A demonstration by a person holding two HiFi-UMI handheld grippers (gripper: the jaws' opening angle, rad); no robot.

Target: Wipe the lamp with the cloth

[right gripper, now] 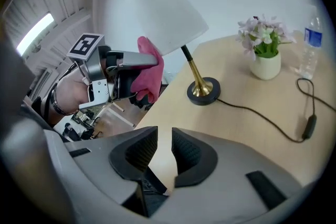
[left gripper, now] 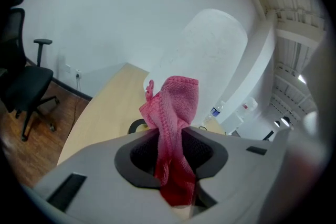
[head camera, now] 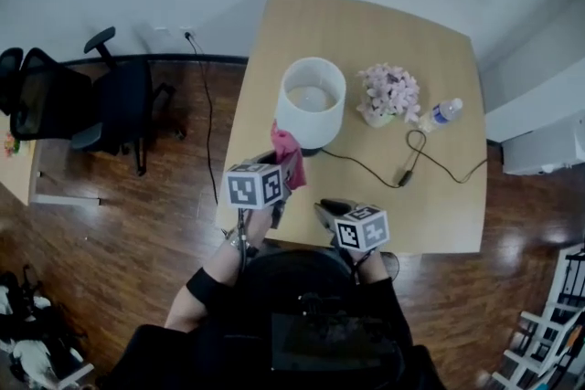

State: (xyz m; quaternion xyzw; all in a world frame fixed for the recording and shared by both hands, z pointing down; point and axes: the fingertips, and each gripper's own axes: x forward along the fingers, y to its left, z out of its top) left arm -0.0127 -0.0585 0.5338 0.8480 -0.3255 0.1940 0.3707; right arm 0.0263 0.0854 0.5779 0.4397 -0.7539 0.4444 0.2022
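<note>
Now our left tongs (left gripper: 170, 150) pinch the nubby pink cloth (left gripper: 176, 105) beside the smooth, drum-shaded lamp (head camera: 311, 100); our right tongs (right gripper: 164, 152) stand narrowly apart, empty.

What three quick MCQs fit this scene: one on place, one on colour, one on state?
1. In the head view the flowers stand: A) between lamp and bottle; B) left of the lamp; C) right of the bottle.
2. The cloth is: A) blue; B) pink; C) white.
3. The right hand-held gripper is: A) shut on the cloth; B) shut on the bottle; C) open, empty.
Key: 1 A, the lamp is on their left and the bottle on their right; 2 B, it shows pink in every view; 3 C, a gap shows between its jaws with nothing in it.
</note>
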